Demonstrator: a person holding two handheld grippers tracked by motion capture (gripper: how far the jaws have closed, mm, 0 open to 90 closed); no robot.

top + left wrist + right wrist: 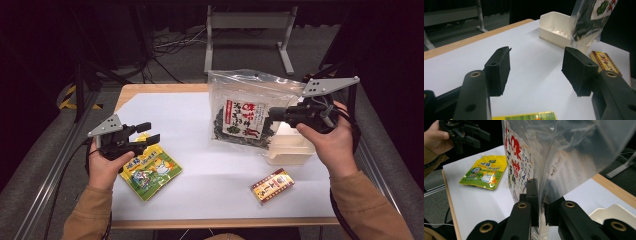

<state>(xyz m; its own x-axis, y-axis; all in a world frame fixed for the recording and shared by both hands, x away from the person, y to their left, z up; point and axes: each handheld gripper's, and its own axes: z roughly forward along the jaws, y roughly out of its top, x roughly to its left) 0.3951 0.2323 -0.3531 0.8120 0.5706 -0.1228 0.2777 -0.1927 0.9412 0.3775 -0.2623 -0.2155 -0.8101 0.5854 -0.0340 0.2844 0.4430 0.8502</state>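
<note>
Item held: clear plastic bag [245,107] of dark dried greens with a red-and-white label, hanging upright off the worktop [210,170]. Your right tool [278,114] is clenched on its edge; in the right gripper view the jaws pinch the plastic [564,162] flat between them, the label turned to the left of the tool. The bag's lower end hangs just over the white tray.

White tray [292,147]: directly below your right tool, on the worktop, open side up. In the left gripper view it stands beyond and to the right of that tool's jaws, with the bag [590,22] hanging in front of its right end.

Your left tool [146,134]: released, jaws standing apart with nothing between them, held above the worktop. It is well apart from the bag.

Yellow packet [149,170]: lying flat just below and ahead of your left tool, its near edge showing at the bottom of the left gripper view [529,117]. In the right gripper view it lies [485,171] well off to the left of the jaws.

Small red-and-yellow box [272,186]: flat on the worktop, near your right forearm, just short of the tray; in the left gripper view [605,62] it sits just behind the right jaw.
</note>
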